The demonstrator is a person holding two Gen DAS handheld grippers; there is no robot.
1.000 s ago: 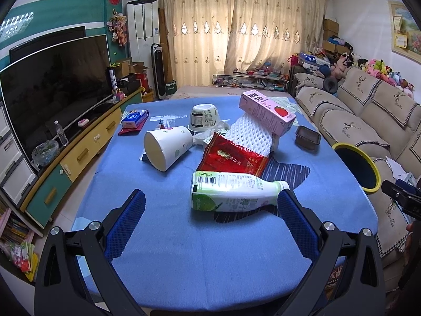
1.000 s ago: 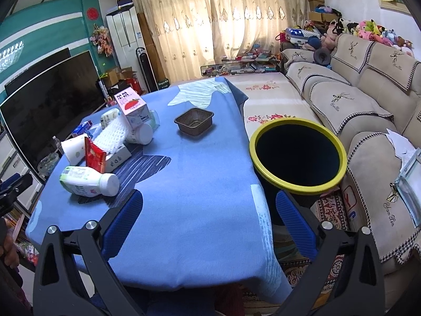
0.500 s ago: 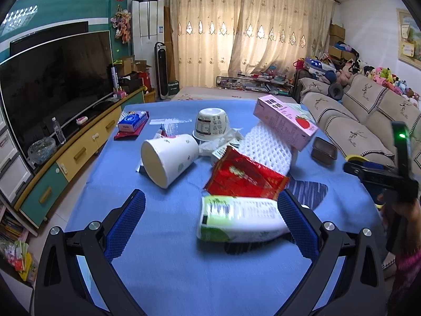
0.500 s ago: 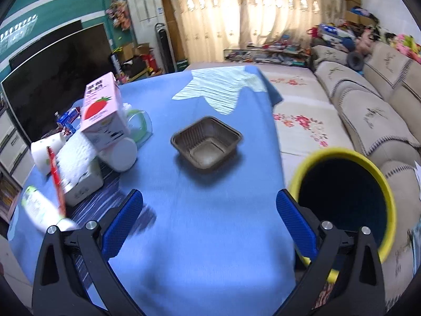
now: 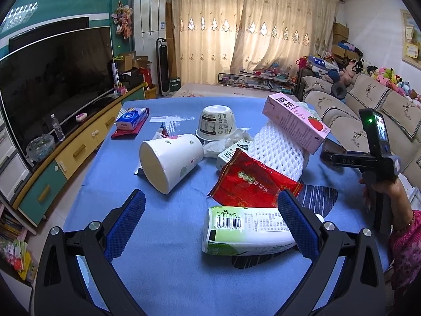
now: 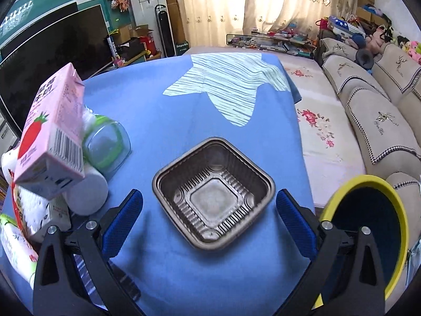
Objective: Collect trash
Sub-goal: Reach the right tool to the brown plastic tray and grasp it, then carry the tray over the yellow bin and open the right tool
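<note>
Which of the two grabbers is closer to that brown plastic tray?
The right. The right gripper sits open with the brown plastic tray lying between its fingers. The left gripper is open over the green-and-white bottle, on the far side of the trash pile from the tray.

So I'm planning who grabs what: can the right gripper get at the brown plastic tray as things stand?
Probably yes. The right gripper is open, with the brown plastic tray lying alone on the blue tablecloth straight ahead between its fingers. The pink carton and the pile sit off to the left, apart from the tray.
</note>
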